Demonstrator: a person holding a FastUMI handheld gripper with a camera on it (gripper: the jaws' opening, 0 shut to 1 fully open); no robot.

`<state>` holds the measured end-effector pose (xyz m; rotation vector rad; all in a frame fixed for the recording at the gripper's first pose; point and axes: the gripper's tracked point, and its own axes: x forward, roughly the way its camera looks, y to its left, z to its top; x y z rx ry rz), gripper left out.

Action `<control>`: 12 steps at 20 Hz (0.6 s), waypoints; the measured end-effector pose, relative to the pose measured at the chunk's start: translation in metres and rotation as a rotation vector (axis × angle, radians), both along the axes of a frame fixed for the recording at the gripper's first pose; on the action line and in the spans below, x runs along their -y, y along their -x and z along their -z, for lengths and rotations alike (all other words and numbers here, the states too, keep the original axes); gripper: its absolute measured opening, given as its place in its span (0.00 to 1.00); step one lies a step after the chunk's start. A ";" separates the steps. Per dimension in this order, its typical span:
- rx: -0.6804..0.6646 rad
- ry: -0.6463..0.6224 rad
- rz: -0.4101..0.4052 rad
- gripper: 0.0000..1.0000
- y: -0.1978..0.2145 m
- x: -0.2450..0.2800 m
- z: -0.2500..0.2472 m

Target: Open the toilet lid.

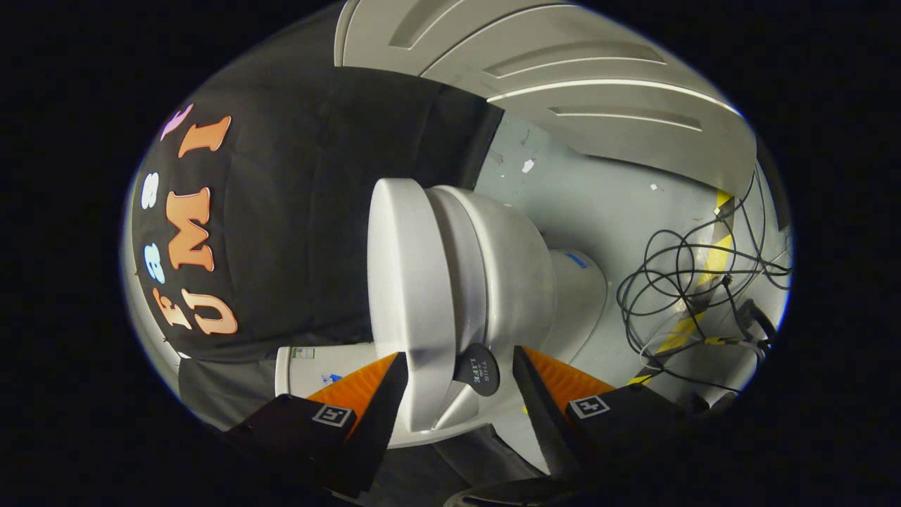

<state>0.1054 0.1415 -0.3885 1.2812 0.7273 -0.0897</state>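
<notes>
Looking along the fingers, the view is rolled on its side, so the toilet [493,282] seems to lie sideways. It is the biggest thing, sitting right in the middle, and the black booth cloth [295,232] hangs at its 9 o'clock. The grey floor [598,204] and a messy pile of black cables [697,282] are at its 3 o'clock.

The toilet lid [408,296] is the flat white slab on the toilet's 9 o'clock side. Its long edge runs from 12 o'clock to 6 o'clock here. Its top face points toward 9 o'clock, at the cloth. It looks shut on the seat and bowl, so I think the job is just starting.

The gripper [459,384] is open wide. One finger sits at 7 o'clock of the lid's near edge and the other at 5 o'clock. The lid's edge is between them, but I cannot see both fingers pressing on it, so nothing is held yet. A small round black tab [480,367] sits between the fingers too.

To do this step well, I would close gently on the lid's lip only, not the seat. Then swing it slowly around the hinge, toward 9 o'clock.
</notes>
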 end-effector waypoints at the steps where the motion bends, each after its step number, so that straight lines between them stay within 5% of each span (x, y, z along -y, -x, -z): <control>1: -0.002 -0.001 -0.001 0.90 -0.001 0.000 0.001; 5: 0.001 0.012 -0.007 0.86 -0.002 0.003 0.003; 7: 0.002 0.014 -0.008 0.67 -0.004 0.004 0.005; 10: 0.006 0.012 -0.010 0.67 -0.004 0.006 0.004; 12: -0.004 0.021 -0.012 0.54 -0.004 0.006 0.008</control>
